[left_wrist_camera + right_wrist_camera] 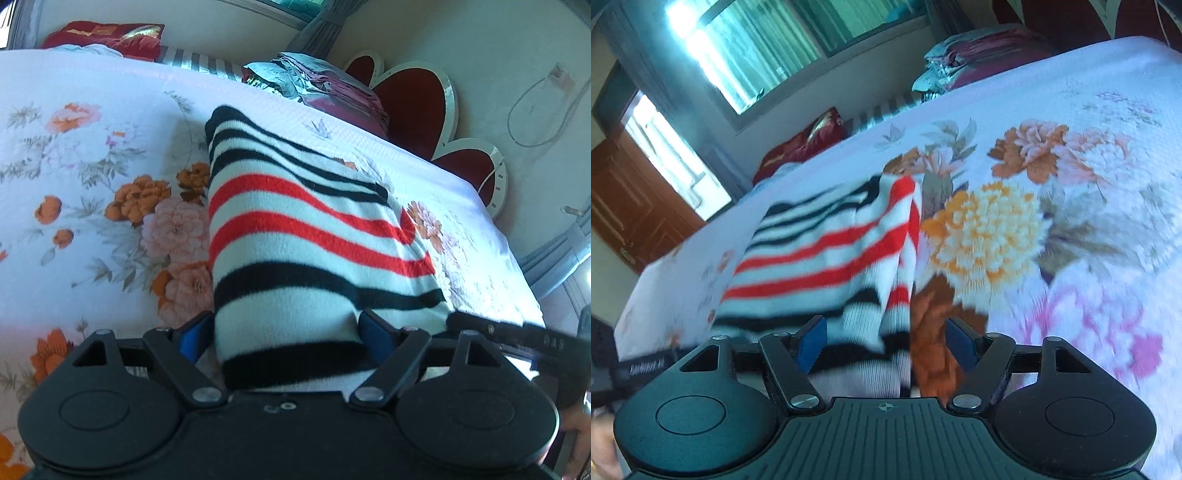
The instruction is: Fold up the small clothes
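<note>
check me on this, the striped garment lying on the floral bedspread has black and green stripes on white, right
Not quite: the stripes on the striped garment are black and red on white, not green. Both wrist views show this, the left wrist view most sharply. It does lie on the floral bedspread.

The knit sweater (295, 236) bore white, black and red stripes; the bedspread (1071, 155) was white with orange and pink flowers.

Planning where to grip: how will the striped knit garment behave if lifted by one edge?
The striped knit garment would likely sag and drape: it already bends softly over itself on the floral bedspread. Its fuzzy surface probably grips rather than slips. Being thin-looking, it seems light, so a loose edge may swing.
</note>
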{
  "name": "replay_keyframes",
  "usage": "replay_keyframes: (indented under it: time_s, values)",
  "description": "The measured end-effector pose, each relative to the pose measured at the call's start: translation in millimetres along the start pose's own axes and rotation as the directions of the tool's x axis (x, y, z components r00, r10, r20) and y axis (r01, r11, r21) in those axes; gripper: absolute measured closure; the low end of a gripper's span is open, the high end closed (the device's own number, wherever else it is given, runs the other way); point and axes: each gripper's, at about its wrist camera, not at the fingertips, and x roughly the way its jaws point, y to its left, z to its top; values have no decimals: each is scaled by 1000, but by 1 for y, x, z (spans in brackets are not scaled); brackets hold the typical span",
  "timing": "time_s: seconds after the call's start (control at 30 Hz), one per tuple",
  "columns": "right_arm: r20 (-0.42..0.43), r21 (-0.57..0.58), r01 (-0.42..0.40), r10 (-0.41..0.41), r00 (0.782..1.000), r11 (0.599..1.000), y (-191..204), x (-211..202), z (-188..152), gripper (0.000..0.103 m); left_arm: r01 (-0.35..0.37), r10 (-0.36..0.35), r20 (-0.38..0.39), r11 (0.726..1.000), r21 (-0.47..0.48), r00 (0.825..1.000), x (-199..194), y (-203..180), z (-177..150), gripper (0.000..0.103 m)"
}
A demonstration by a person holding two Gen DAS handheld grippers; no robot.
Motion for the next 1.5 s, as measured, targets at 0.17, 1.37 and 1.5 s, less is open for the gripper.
replay_keyframes:
  time_s: [0.17,1.37,1.5]
  values:
    - [-19,-19,76,-76,997,997,-2,9,-16,32,13,-13,-3,1000,8,1000,3,3,-1,19]
    - [39,152,-237,234,972,960,32,52,42,72,31,-40,73,991,127,997,-25,-13,33,55]
    - [53,135,-253,248,967,958,77,52,37,72,26,-40,106,991,128,994,-61,12,38,55]
